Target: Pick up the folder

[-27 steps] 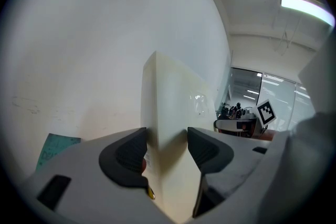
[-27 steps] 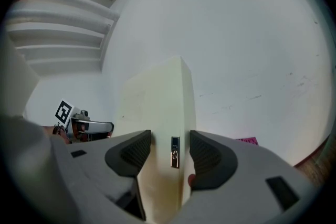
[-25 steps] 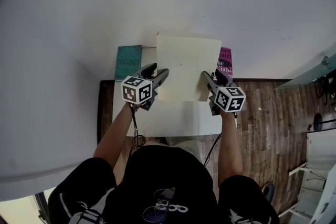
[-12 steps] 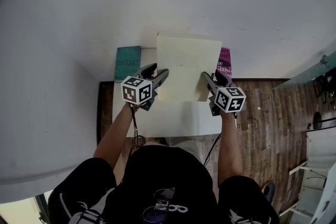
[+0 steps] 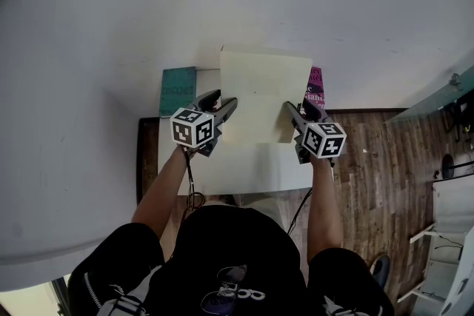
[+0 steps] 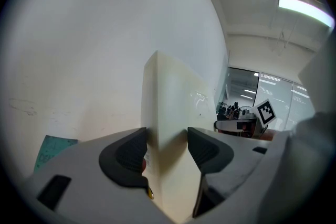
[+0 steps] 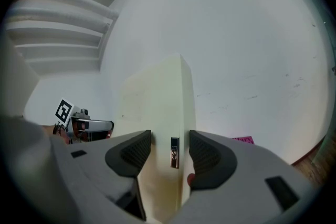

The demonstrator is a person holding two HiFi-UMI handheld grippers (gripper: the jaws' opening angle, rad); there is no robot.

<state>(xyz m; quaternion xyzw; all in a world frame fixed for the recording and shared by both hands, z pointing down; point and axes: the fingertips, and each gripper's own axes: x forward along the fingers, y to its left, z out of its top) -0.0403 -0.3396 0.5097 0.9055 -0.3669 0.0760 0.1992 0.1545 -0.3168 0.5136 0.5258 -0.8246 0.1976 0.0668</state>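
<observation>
A thick cream folder (image 5: 263, 89) stands upright over the white table (image 5: 244, 170), held between both grippers. My left gripper (image 5: 220, 103) clamps its left edge. In the left gripper view both dark pads press the folder (image 6: 176, 107) on either side of the left gripper (image 6: 167, 147). My right gripper (image 5: 300, 109) clamps the right edge. In the right gripper view the folder (image 7: 157, 102), with a small metal clasp, fills the gap of the right gripper (image 7: 170, 150). I cannot tell whether the folder's bottom touches the table.
A teal book (image 5: 178, 90) lies at the table's back left and a pink book (image 5: 316, 89) at its back right, both near the white wall. Wooden floor (image 5: 378, 159) lies to the right. The person's body is close to the table's front edge.
</observation>
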